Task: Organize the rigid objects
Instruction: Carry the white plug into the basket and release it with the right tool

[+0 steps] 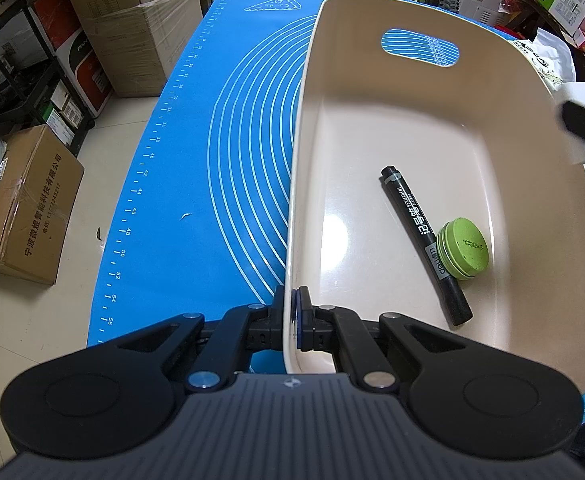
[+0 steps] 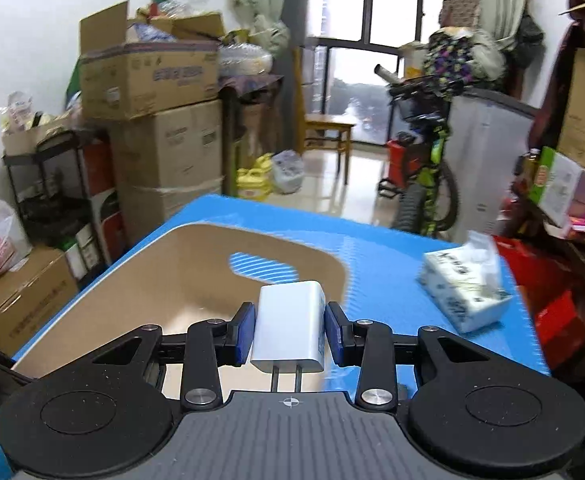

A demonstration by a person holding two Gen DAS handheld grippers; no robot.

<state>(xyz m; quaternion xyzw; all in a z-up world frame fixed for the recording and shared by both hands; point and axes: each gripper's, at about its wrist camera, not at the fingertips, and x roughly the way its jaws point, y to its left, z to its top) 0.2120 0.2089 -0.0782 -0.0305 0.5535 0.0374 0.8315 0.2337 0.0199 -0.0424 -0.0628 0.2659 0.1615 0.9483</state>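
My left gripper is clenched on the near rim of the beige plastic basin, one pad inside the wall and one outside, pinning it to the blue baking mat. Inside the basin, a black permanent marker lies on the floor at a slant, and a round green tin rests on its edge touching the marker's near end. My right gripper grasps a white USB wall charger by its two flat sides, prongs pointing back toward the camera, held in the air above the basin's near-right edge; from the left wrist view it shows only as a blurred white block at the basin's right rim. Beyond the basin's right side, a pack of tissues sits on the mat
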